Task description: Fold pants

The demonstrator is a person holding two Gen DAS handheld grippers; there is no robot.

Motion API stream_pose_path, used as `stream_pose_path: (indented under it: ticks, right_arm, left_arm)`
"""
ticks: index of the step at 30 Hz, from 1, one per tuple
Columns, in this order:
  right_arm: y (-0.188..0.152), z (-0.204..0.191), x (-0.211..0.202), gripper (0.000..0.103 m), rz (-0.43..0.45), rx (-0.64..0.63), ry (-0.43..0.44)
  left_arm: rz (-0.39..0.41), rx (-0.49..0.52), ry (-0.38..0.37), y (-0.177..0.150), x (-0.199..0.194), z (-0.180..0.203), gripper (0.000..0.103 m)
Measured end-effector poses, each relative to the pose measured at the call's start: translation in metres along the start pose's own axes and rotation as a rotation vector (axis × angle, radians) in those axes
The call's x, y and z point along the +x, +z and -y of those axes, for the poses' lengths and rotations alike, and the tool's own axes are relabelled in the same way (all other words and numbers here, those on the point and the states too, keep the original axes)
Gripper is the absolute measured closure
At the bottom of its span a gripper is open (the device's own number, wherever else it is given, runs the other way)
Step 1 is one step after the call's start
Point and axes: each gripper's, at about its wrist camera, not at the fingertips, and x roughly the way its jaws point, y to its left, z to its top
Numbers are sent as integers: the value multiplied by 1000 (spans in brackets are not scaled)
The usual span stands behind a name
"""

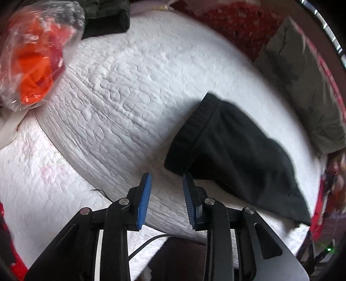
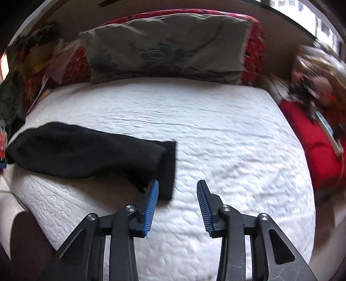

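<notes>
Blue ribbed pads of the left gripper (image 1: pixel 166 179) sit closest to its lens, jaws spread a little with nothing between them, only white quilted mattress (image 1: pixel 134 90) showing in the gap. Left of the jaws and far ahead, a clear plastic bag of orange cloth (image 1: pixel 36 56) rests at the mattress edge; a dark bundle (image 1: pixel 106 19) lies beyond it. Just ahead and right of the right-hand pad lie the black pants (image 1: pixel 233 155), folded into a thick band, ribbed waistband end nearest the jaws, not pinched. Further right, a grey-green floral pillow (image 1: pixel 302 90). On the right wrist view, the right gripper (image 2: pixel 177 183) also stands apart-jawed and empty. The pants (image 2: pixel 86 151) stretch away to the left of the jaws, their near hem partly behind the left-hand pad; contact unclear. Straight ahead, far off, the pillow (image 2: pixel 168 47). Right of the jaws, a red cushion (image 2: pixel 311 140), blurred.
</notes>
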Motion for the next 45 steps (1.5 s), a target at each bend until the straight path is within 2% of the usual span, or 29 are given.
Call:
stream_pose_path:
  ticks: [2, 5, 7, 12, 18, 20, 22, 23, 24, 25, 26, 27, 29, 30, 31, 32, 33, 34, 36, 39, 42, 45]
  right_arm:
    - [1, 16, -5, 60, -7, 95, 36]
    - [5, 42, -7, 56, -23, 270, 124]
    - [9, 53, -3, 49, -43, 379, 199]
    - [12, 53, 24, 47, -155, 592, 377]
    - [14, 34, 47, 46, -220, 731, 538]
    - [11, 29, 58, 45, -252, 785, 555]
    - [12, 27, 70, 45, -274, 842, 562]
    - [11, 27, 77, 45, -276, 874, 554]
    - [10, 27, 84, 45, -273, 907, 550]
    - [10, 28, 89, 55, -273, 926, 542]
    - [13, 28, 95, 66, -272, 939, 522]
    - [19, 28, 100, 94, -288, 934, 492]
    - [38, 31, 102, 95, -280, 953, 506]
    - [57, 33, 89, 96, -206, 957, 555]
    - [75, 33, 74, 96, -128, 924, 596]
    - [93, 32, 56, 96, -45, 855, 601]
    - [105, 32, 43, 96, 20, 795, 579]
    - [110, 32, 39, 96, 42, 751, 555]
    - [102, 31, 58, 96, -59, 733, 508]
    - [64, 32, 89, 96, -186, 758, 434]
    - [36, 35, 105, 96, -212, 788, 407]
    - [33, 32, 106, 95, -206, 735, 379]
  left_arm:
    - [15, -40, -50, 2, -11, -8, 75]
    - [-6, -69, -143, 1, -14, -8, 66]
    - [-25, -64, -184, -2, -11, 0, 61]
    - [-78, -27, -173, -3, 13, 23, 60]
    - [-112, -68, -155, 10, 37, 35, 60]
    - [-108, -75, -148, 16, 40, 37, 60]
    - [-108, -92, -136, 22, 44, 38, 62]
    - [-111, -104, -130, 24, 46, 38, 69]
    - [-112, -117, -114, 27, 48, 38, 91]
    - [-119, -125, -102, 31, 51, 38, 100]
    - [-139, -148, -114, 39, 51, 37, 100]
    - [-146, -177, -135, 44, 49, 36, 100]
    - [-109, -217, -224, 55, 29, 33, 100]
    - [-59, -216, -248, 59, 15, 33, 101]
    - [-14, -202, -254, 61, 5, 34, 101]
    - [20, -175, -243, 62, 0, 36, 101]
    - [21, -156, -214, 61, 3, 38, 101]
    - [-1, -141, -187, 58, 11, 40, 101]
    - [-65, -134, -146, 49, 32, 38, 101]
    - [-111, -161, -127, 39, 47, 29, 101]
    - [-124, -172, -138, 37, 45, 22, 101]
    - [-128, -147, -128, 35, 41, 20, 100]
